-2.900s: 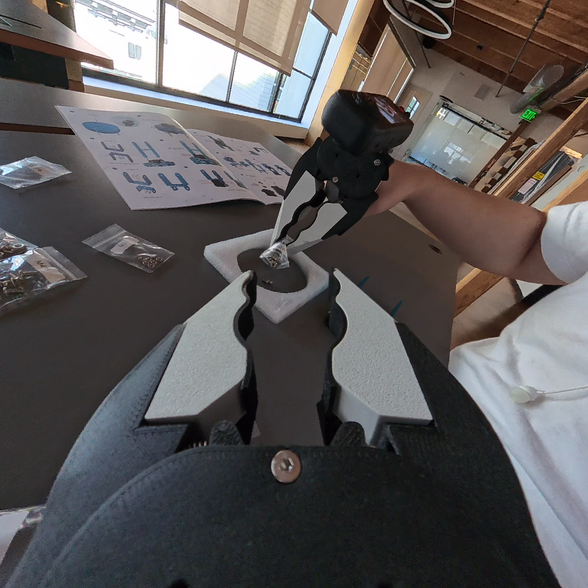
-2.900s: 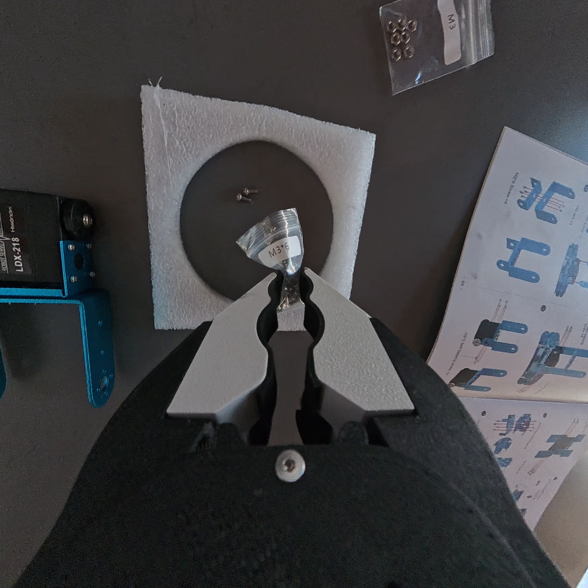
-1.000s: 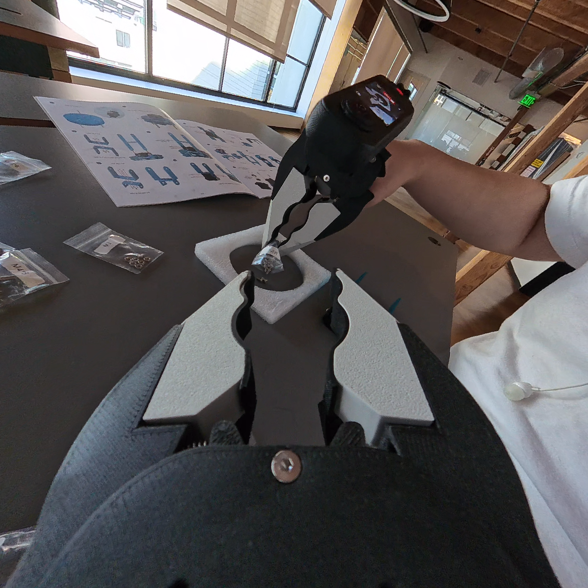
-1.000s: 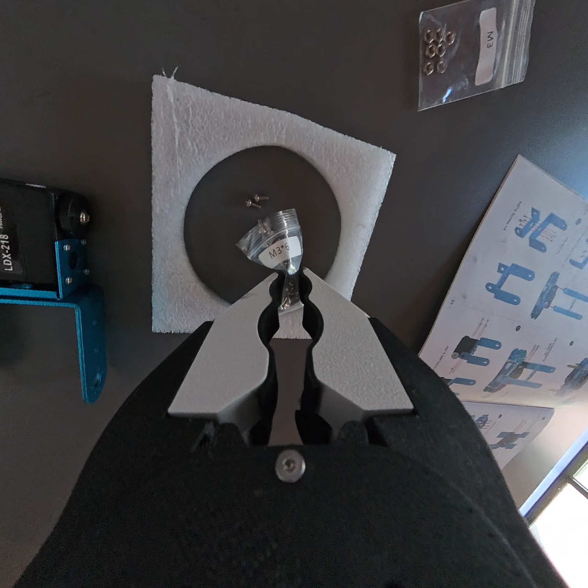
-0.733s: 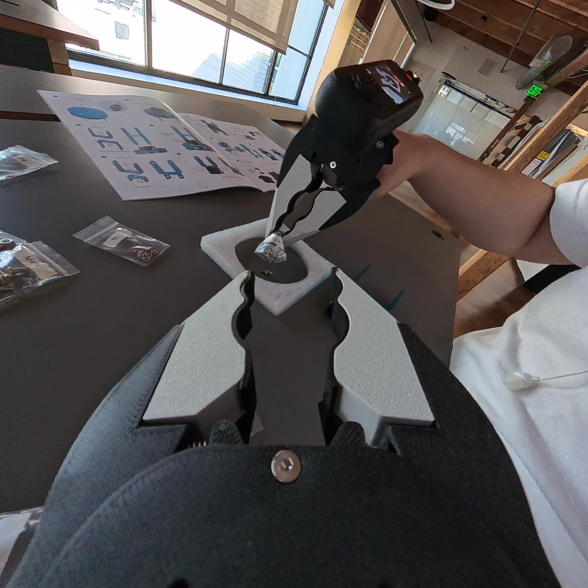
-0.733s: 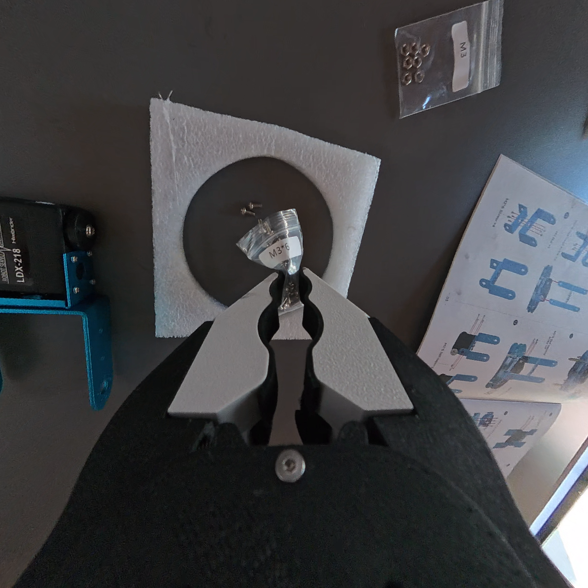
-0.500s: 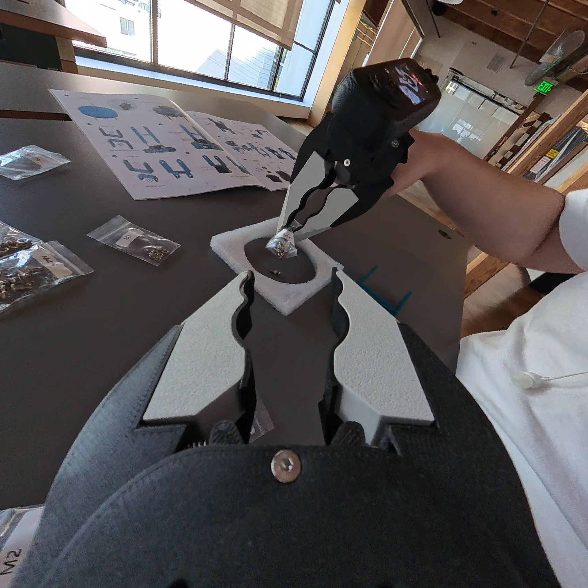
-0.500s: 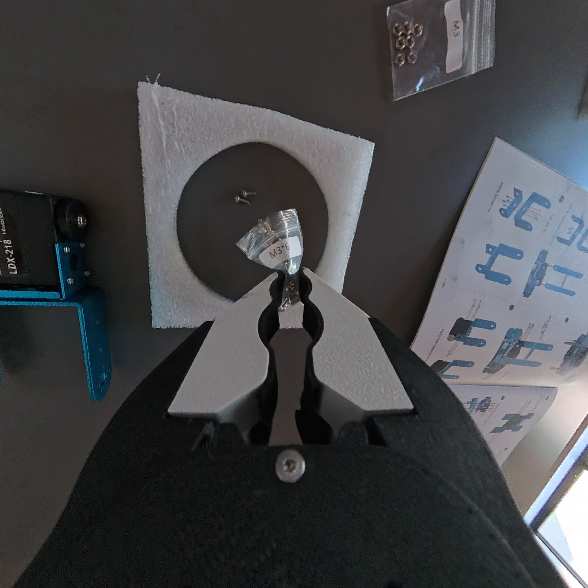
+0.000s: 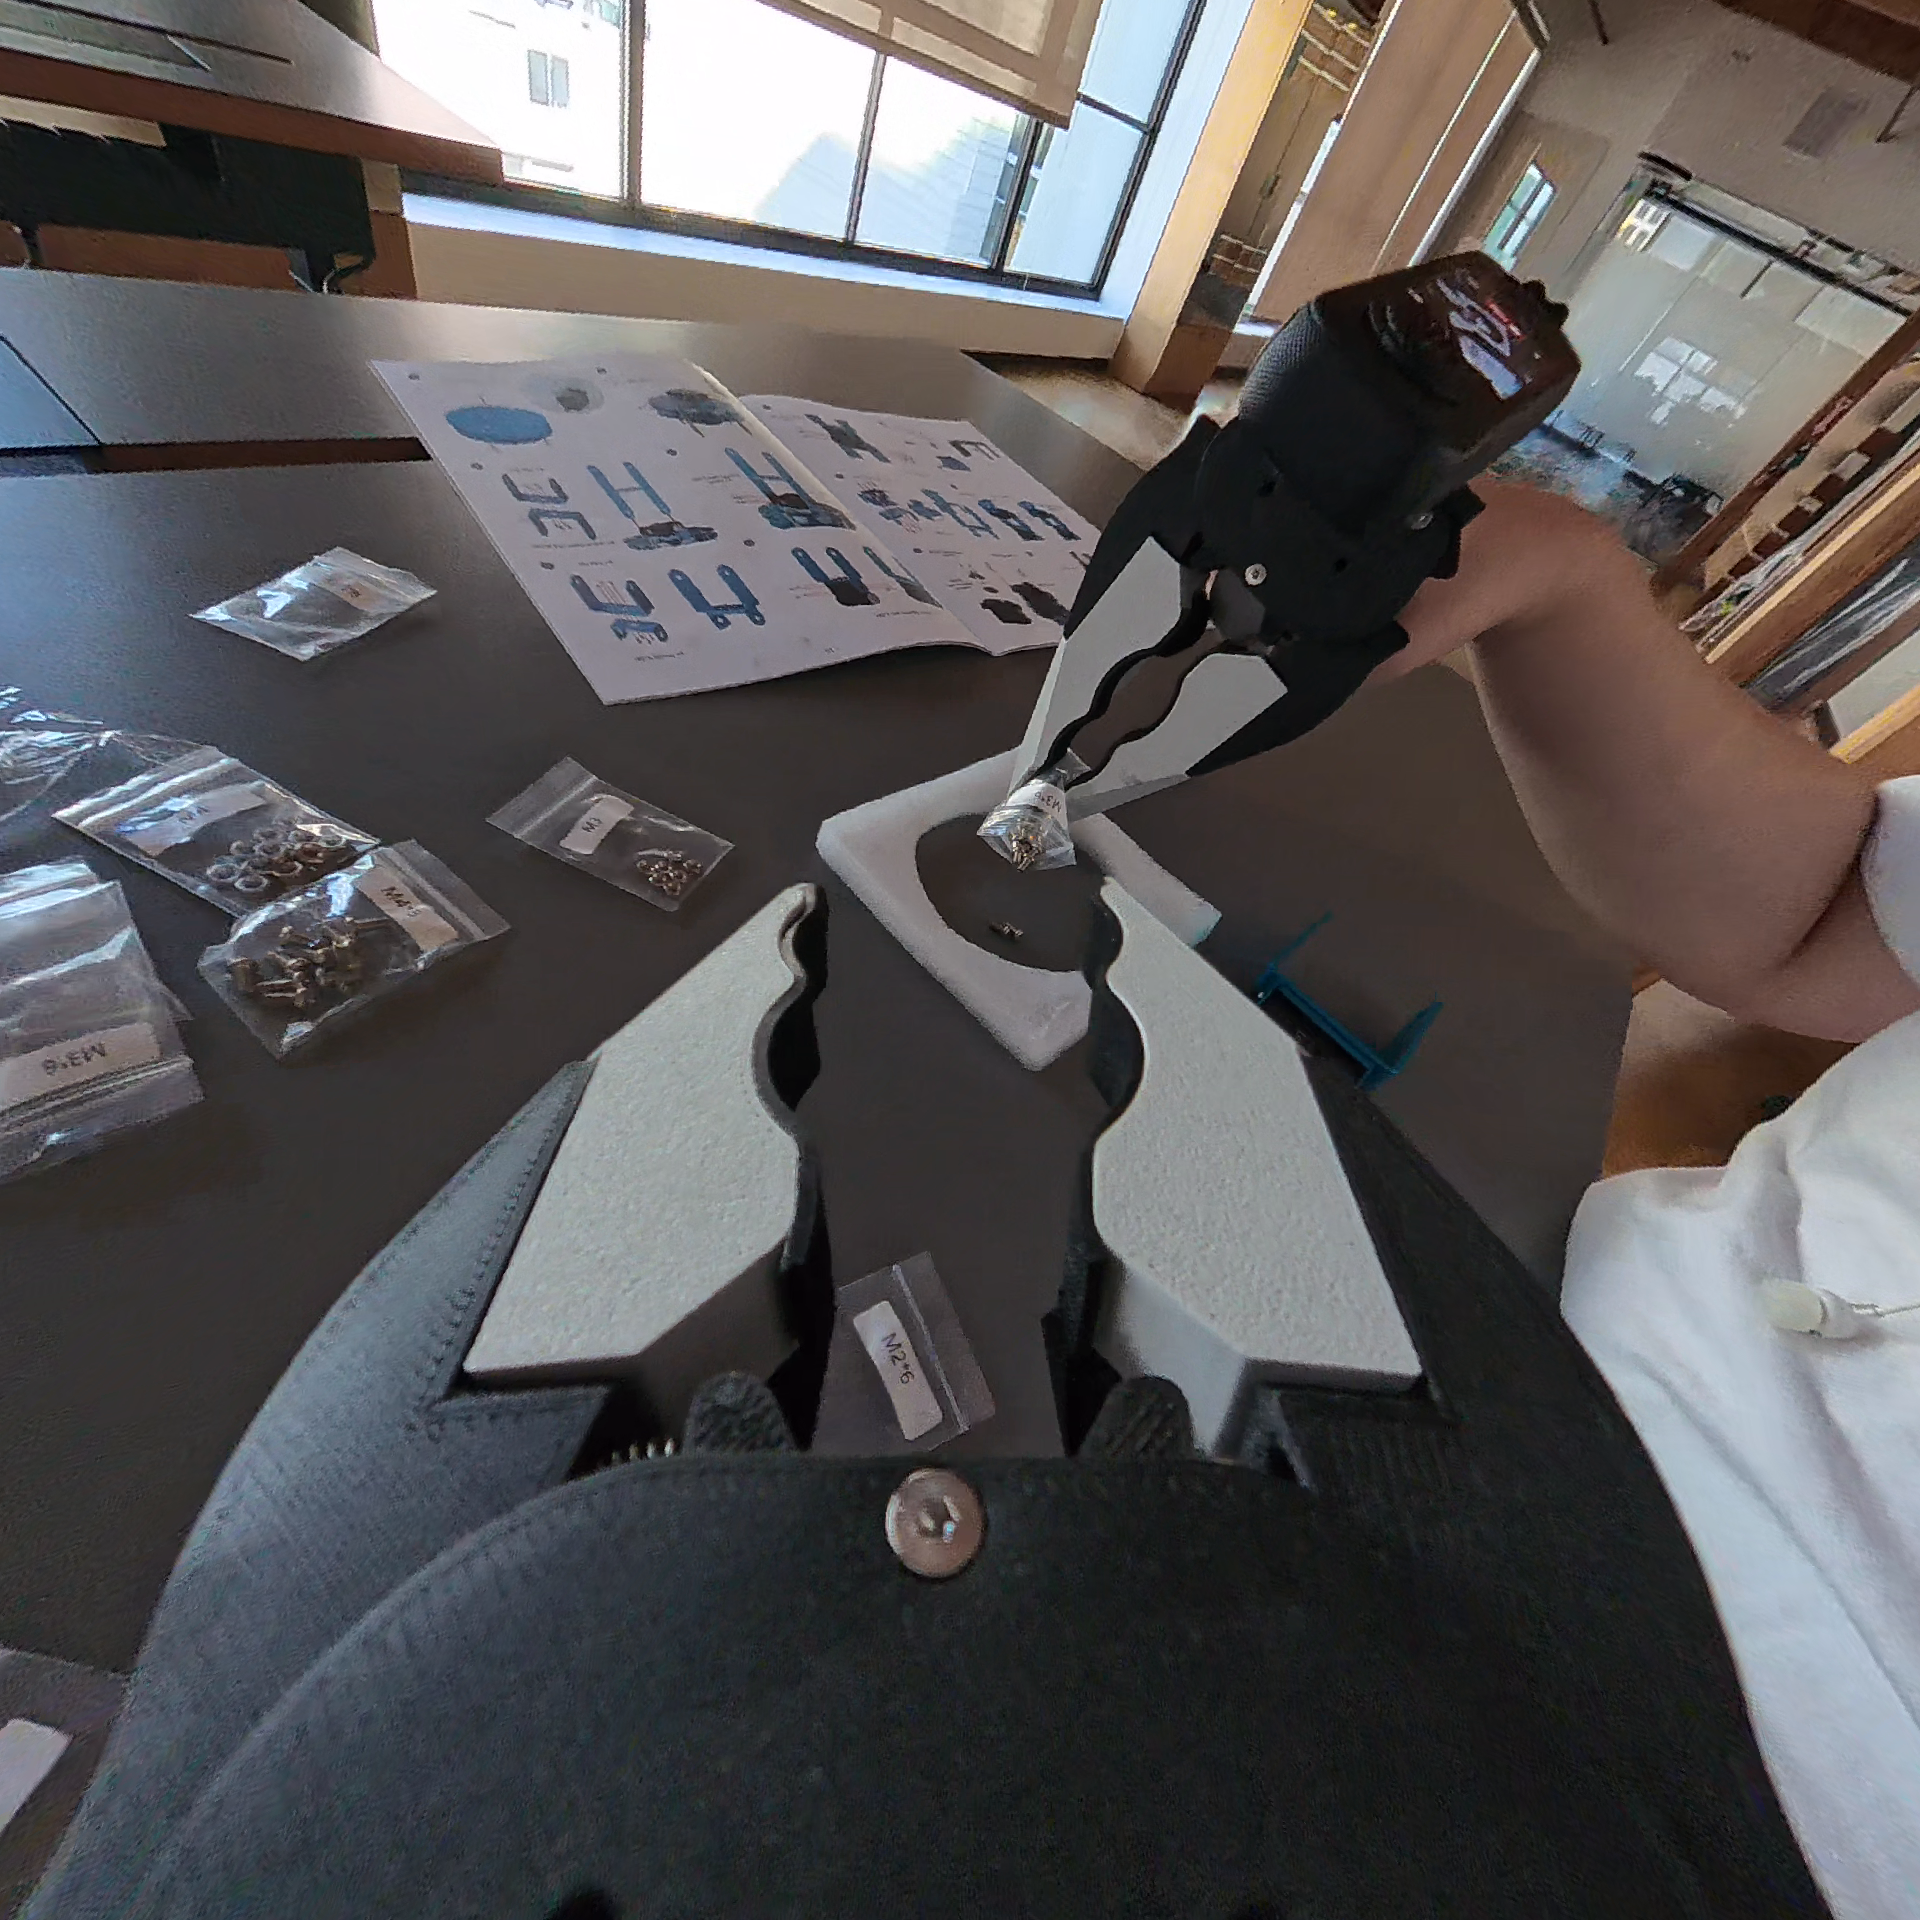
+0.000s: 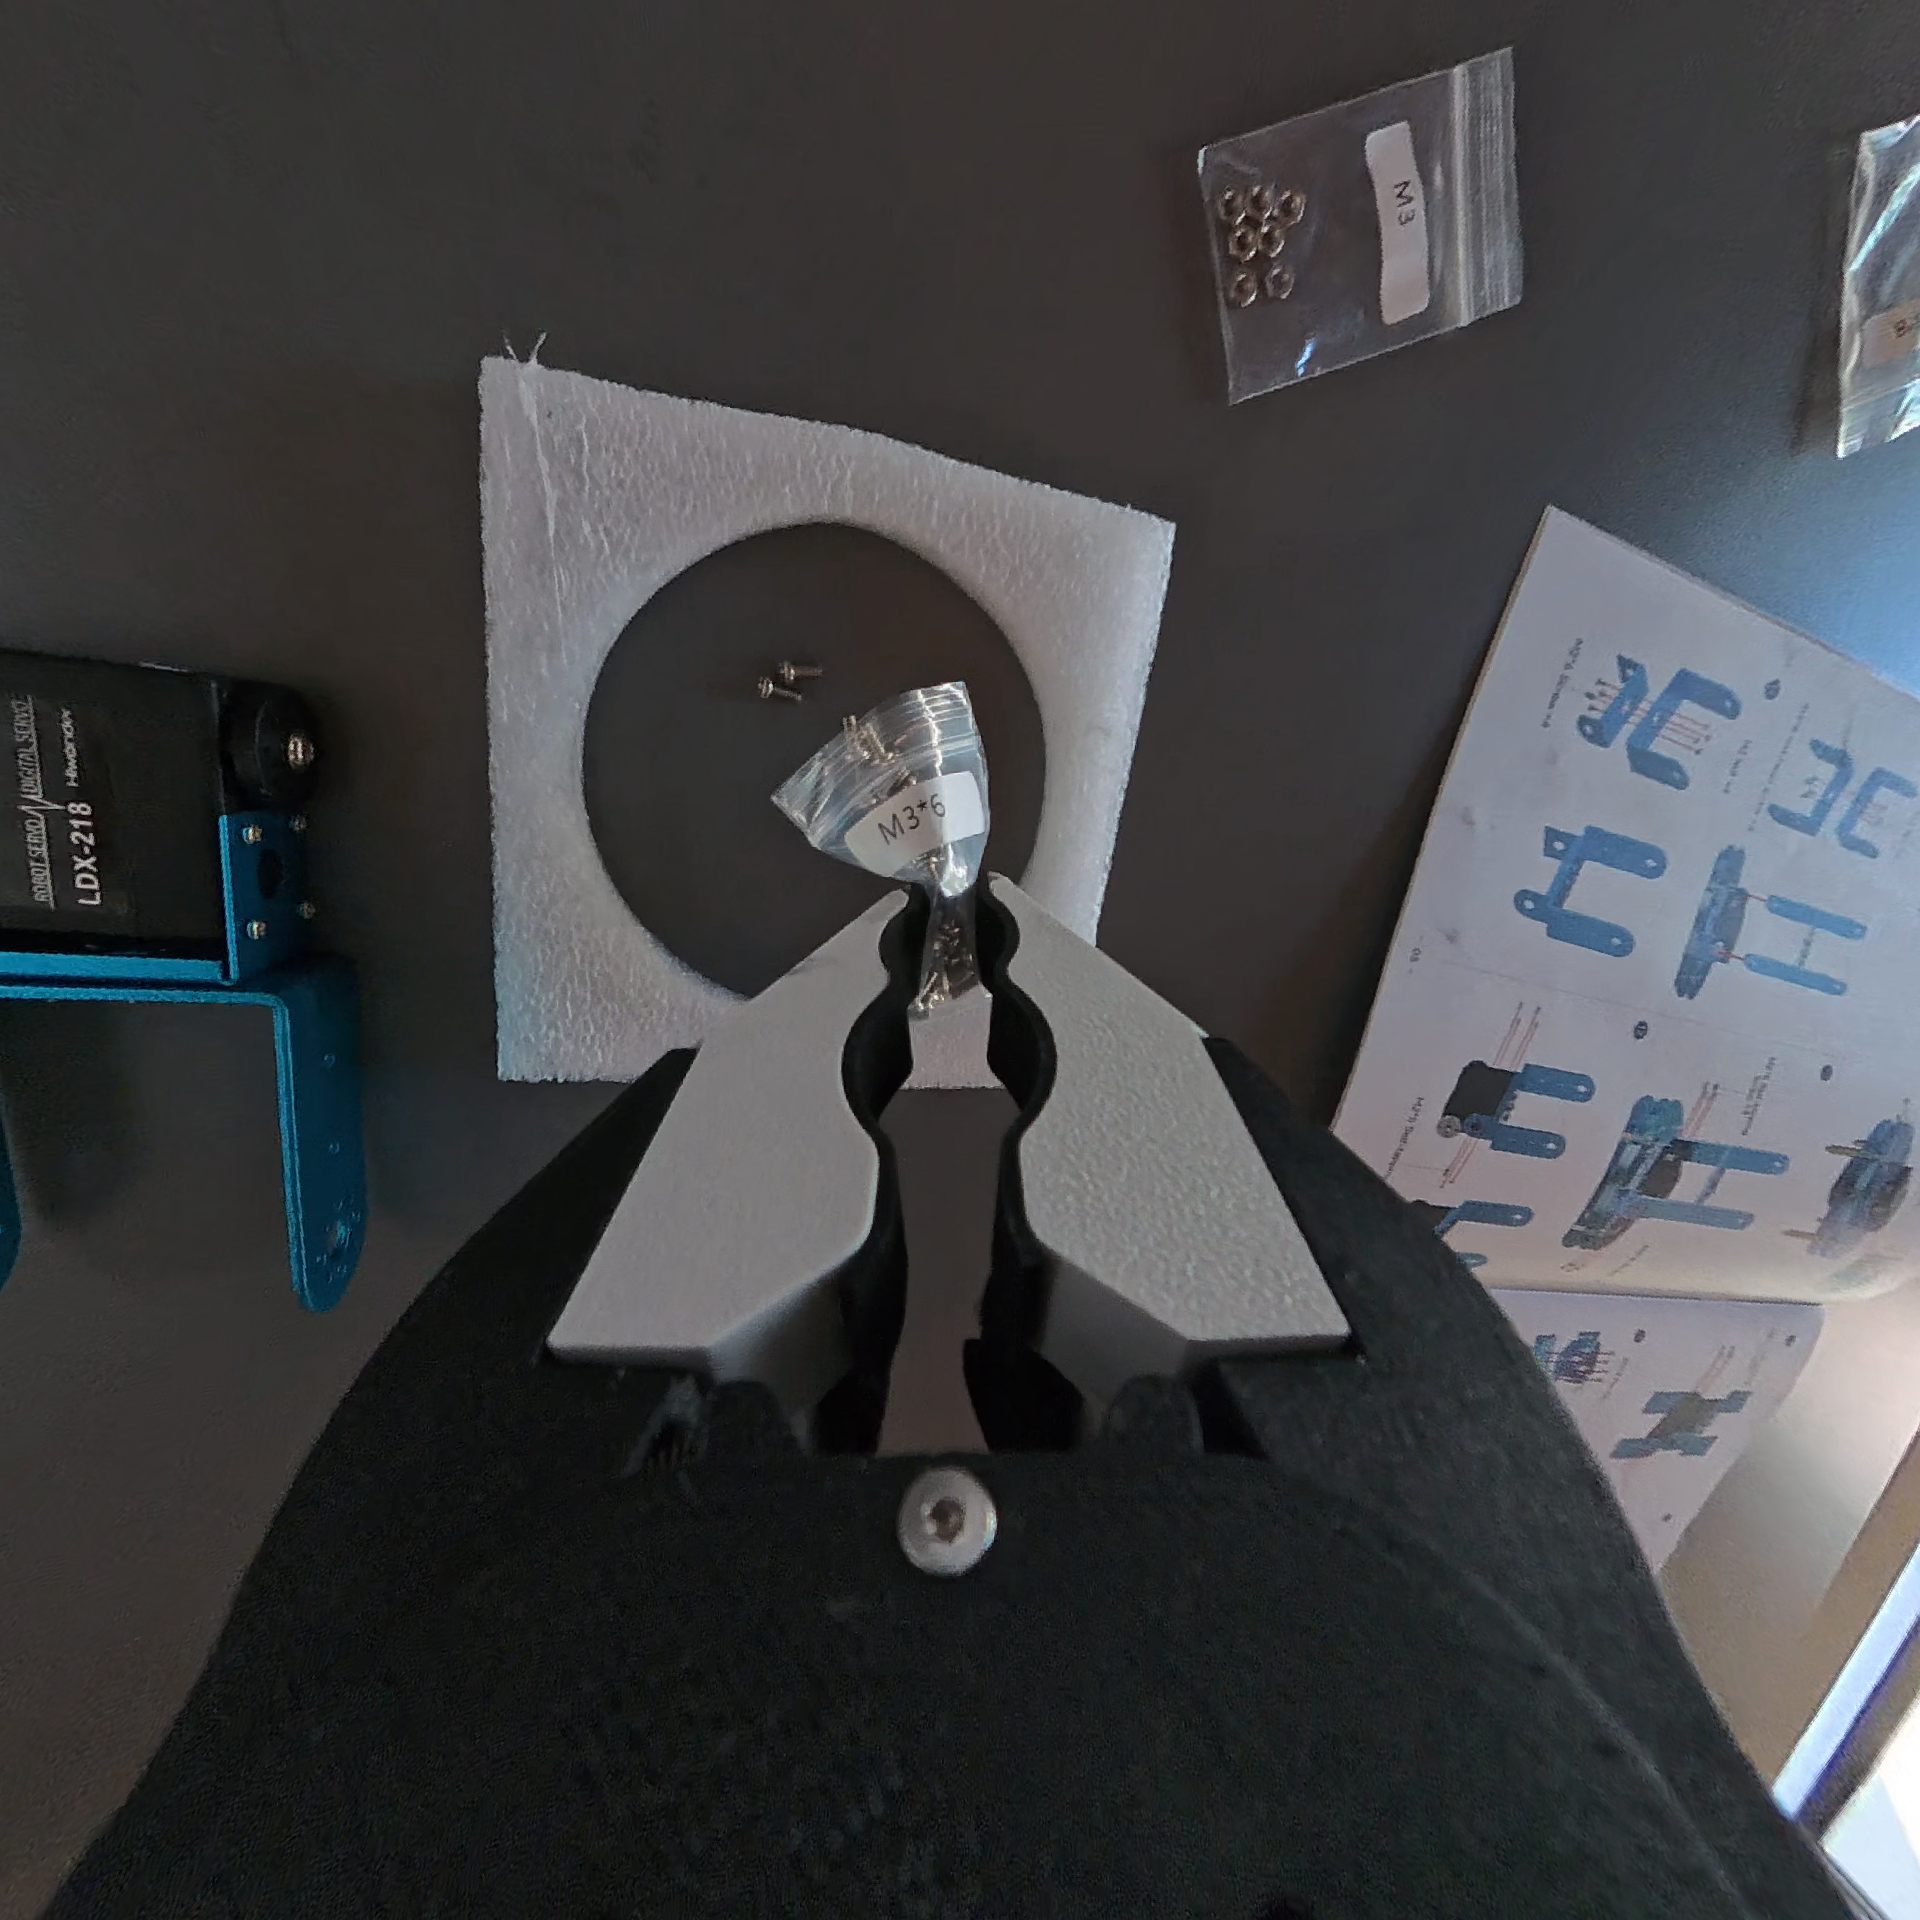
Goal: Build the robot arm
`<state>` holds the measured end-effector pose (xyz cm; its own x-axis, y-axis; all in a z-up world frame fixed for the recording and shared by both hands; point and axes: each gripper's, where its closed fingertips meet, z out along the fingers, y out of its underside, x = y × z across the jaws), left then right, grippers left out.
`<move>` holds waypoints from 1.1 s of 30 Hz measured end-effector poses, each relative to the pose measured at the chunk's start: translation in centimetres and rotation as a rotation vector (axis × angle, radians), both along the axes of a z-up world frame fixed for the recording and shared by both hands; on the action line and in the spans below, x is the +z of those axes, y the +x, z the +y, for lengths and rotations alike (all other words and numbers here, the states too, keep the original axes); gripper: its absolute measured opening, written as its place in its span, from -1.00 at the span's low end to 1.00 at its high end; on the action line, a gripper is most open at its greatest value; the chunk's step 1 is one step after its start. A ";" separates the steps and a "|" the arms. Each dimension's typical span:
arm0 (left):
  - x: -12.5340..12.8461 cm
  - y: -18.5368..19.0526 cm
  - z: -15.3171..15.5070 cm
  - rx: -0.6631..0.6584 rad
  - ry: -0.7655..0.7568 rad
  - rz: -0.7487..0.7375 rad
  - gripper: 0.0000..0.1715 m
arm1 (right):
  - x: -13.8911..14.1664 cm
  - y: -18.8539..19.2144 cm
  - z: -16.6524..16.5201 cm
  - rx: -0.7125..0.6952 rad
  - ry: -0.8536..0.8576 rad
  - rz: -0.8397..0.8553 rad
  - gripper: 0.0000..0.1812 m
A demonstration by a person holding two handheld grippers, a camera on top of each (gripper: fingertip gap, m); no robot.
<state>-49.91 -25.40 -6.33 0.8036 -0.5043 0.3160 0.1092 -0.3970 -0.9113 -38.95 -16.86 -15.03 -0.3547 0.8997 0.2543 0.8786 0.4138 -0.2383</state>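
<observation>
Two tiny loose screws (image 10: 787, 680) lie on bare tabletop inside the round cut-out of a white foam square (image 10: 582, 582), just ahead of the right gripper (image 10: 948, 904), whose fingers are pinched on the lower end of a small clear bag of screws (image 10: 902, 774) hanging mouth-down over that hole. Judging from this, keeping the bag's mouth above the hole's middle would keep anything that drops inside the foam ring. Left of this gripper sits a black servo in a blue bracket (image 10: 156, 914); ahead and to its right lies a bag of nuts (image 10: 1361, 229), and to its right an open instruction booklet (image 10: 1662, 935). The left gripper (image 9: 961, 920) hovers spread and empty, short of the foam, with a labelled bag (image 9: 909, 1361) on the table under it and more bags (image 9: 343, 935) to its left. Open dark table (image 9: 416, 1195) lies under and just left of it.
</observation>
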 end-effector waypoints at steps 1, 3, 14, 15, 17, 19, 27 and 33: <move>0.2 -0.1 0.1 0.009 0.002 0.003 -0.43 | 0.1 0.0 0.1 0.005 0.004 -0.003 -0.91; 0.5 -0.2 0.4 0.033 0.010 -0.004 -0.43 | 0.1 0.2 0.3 0.006 0.003 -0.010 -0.91; 0.5 0.4 1.8 0.177 0.073 -0.098 -0.38 | 0.3 0.3 1.1 0.073 0.015 0.000 -0.91; 0.5 0.5 1.8 0.183 0.074 -0.105 -0.38 | 0.2 0.3 1.1 0.081 0.019 -0.005 -0.91; 0.5 0.8 1.8 0.183 0.070 -0.115 -0.37 | 0.0 0.3 0.9 0.100 0.018 -0.012 -0.92; 0.7 1.0 1.8 0.191 0.073 -0.097 -0.37 | -0.2 0.2 0.6 0.112 0.000 -0.010 -0.92; 0.8 1.0 1.1 0.225 0.072 -0.043 -0.37 | -0.3 -0.1 0.3 0.121 -0.022 -0.002 -0.92; 0.9 0.2 0.4 0.251 0.074 -0.059 -0.37 | -0.4 -0.1 0.1 0.125 -0.015 -0.008 -0.92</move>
<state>-49.73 -25.04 -5.41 0.8879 -0.3151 0.3353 0.2492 -0.2831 -0.9261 -39.06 -16.72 -15.43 -0.4662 0.8520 0.2383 0.8223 0.5167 -0.2386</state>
